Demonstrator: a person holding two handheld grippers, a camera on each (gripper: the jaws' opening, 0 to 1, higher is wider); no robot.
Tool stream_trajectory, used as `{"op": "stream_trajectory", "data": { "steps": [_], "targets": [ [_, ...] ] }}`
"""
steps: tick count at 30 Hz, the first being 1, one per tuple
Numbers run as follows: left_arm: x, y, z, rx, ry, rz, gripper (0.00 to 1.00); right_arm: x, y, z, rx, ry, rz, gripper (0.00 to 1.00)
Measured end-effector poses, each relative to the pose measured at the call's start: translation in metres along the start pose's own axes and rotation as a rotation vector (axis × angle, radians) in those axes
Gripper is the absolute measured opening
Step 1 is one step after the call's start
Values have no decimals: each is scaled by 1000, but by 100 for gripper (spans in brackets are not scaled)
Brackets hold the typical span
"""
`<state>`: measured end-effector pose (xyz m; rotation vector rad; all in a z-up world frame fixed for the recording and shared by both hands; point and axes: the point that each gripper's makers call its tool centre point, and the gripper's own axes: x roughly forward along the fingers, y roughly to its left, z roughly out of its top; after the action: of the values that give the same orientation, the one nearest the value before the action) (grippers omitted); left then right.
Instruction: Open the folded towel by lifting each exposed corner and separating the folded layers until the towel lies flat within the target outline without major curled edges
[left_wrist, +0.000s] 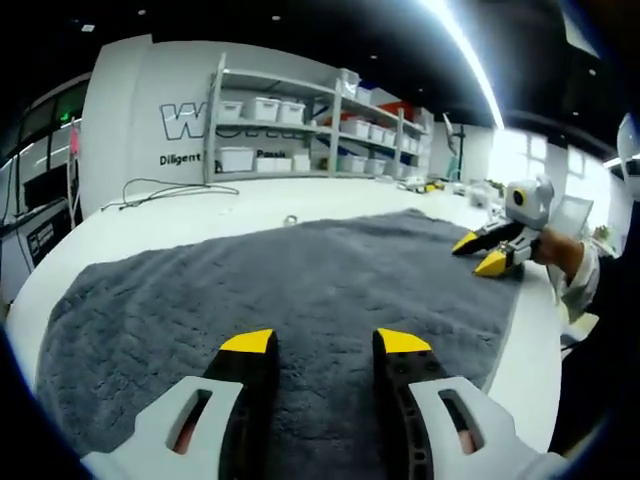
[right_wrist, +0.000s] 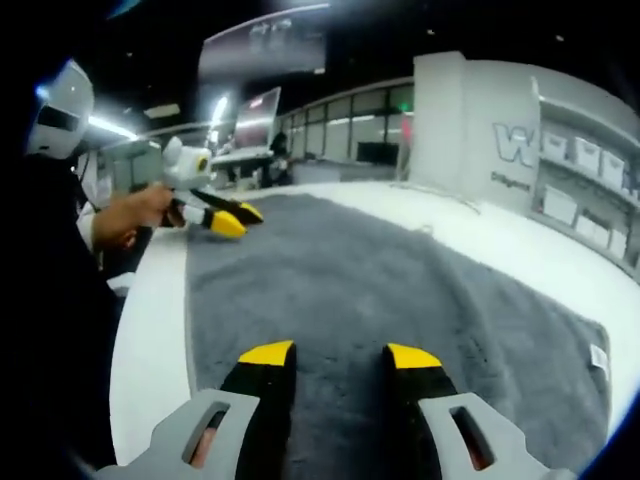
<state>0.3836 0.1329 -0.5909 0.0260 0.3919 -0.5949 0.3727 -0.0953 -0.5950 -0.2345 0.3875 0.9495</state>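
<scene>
Lying spread across the white surface (left_wrist: 150, 225): one grey towel (left_wrist: 300, 290), deep-piled, appearing fully opened out in a single layer, its edges mostly flat. No target outline is making itself visible from where I am standing.

Left gripper (left_wrist: 325, 342): hovering over the near edge of the towel, yellow-tipped jaws spread apart, holding nothing. It is also showing in the right gripper view (right_wrist: 237, 219), carried by a hand (right_wrist: 125, 220) at the far left corner.

Right gripper (right_wrist: 340, 354): hanging above the towel's near portion, jaws spread, empty. It is appearing in the left gripper view (left_wrist: 482, 252) at the towel's far right edge.

Small white tag (right_wrist: 600, 358): sitting at the towel's right corner.

Shelving with white bins (left_wrist: 300, 130): standing against the far wall.

Handling, as a judgement: the towel is looking soft, limp and light, likely draping and dragging when lifted; corners and hems are offering the best pinch, taking one layer only.
</scene>
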Motion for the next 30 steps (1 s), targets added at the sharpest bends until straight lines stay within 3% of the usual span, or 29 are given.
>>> {"op": "stream_trajectory", "data": {
  "steps": [8,11,18,30],
  "targets": [
    [3,-1,-6,31,22,19,40,5,1,-2,4,1,4,33],
    [4,-2,-8,89,31,42,40,5,2,-2,4,1,15,34],
    [0,-4,-9,63,2,47,40,5,2,-3,0,11,17,34],
    [-1,-6,-9,67,2,51,40,3,4,-3,4,21,13,34]
  ]
}}
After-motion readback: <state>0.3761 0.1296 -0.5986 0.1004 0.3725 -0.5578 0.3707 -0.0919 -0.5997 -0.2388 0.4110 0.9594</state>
